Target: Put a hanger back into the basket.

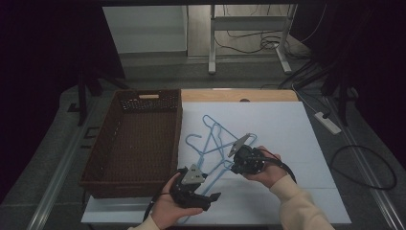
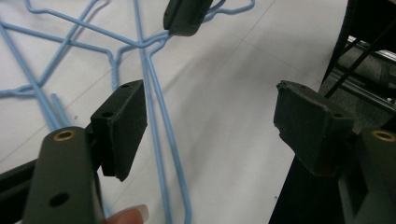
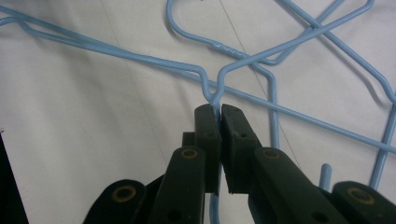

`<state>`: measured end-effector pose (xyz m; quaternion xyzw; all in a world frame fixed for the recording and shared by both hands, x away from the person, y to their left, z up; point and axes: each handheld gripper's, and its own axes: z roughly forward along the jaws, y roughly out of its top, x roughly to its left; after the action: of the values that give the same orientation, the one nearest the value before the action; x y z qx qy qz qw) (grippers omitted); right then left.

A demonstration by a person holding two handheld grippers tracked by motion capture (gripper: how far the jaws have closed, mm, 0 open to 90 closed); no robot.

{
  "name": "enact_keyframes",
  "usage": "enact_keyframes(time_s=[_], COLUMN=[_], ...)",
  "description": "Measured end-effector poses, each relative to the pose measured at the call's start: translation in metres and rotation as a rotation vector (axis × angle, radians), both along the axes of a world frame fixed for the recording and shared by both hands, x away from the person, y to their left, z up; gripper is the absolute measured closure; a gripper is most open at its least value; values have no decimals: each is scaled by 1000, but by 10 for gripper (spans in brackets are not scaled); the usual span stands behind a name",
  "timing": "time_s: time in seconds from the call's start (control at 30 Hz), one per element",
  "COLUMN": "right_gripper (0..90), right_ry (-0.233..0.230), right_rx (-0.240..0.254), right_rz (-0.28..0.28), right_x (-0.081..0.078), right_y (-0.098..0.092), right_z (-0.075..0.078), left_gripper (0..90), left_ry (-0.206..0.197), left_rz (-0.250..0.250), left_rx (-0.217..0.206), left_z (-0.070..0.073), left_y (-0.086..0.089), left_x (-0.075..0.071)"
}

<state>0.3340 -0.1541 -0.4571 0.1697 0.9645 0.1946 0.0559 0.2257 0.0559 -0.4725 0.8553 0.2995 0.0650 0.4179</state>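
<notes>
Right claw (image 3: 219, 116) clamped on blue wire hanger (image 3: 243, 60); left claw (image 2: 219, 121) apart above tangled hangers; wicker basket (image 1: 103, 158) beside.

the wire hangers (image 1: 216, 143) are pale sky blue all over, plain, with no pattern; beside the basket they lie on a very light blue-white sheet (image 1: 287, 143). the basket (image 1: 136, 143) is dark brown, its wall a woven weave with a small lattice of holes along the far rim. beyond the basket's right corner, a strip of table (image 1: 268, 95) shows light wood tan. the left gripper (image 1: 194, 188) is black with a grey three-cornered plate; the right gripper (image 1: 245, 158) is black too, with brass-coloured rivets on its arms. the sleeve (image 1: 299, 203) is cream.
</notes>
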Motion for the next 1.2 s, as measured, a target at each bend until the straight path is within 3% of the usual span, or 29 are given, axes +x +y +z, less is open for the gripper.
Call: enact_keyframes(time_s=[0.2, 0.4, 0.57, 0.7, 1.03, 1.2], right_gripper=[861, 861, 861, 861, 860, 859], right_ry=[-3, -7, -11, -17, -29, -38], right_rx=[-3, -1, 2, 5, 15, 25], right_rz=[-1, 1, -1, 1, 12, 19], right_x=[0, -1, -1, -2, -3, -4], right_y=[0, -1, -2, -2, -2, -1], right_z=[1, 2, 3, 3, 5, 7], left_gripper=[271, 272, 343, 453, 717, 828], left_ry=[2, 12, 33, 61, 140, 147], left_rz=[25, 48, 77, 99, 150, 163], left_rx=[8, 50, 82, 100, 79, 72], left_z=[-8, -20, -29, -35, -41, -42], left_y=[-9, -20, -26, -29, -25, -24], left_x=[3, 12, 21, 27, 35, 35])
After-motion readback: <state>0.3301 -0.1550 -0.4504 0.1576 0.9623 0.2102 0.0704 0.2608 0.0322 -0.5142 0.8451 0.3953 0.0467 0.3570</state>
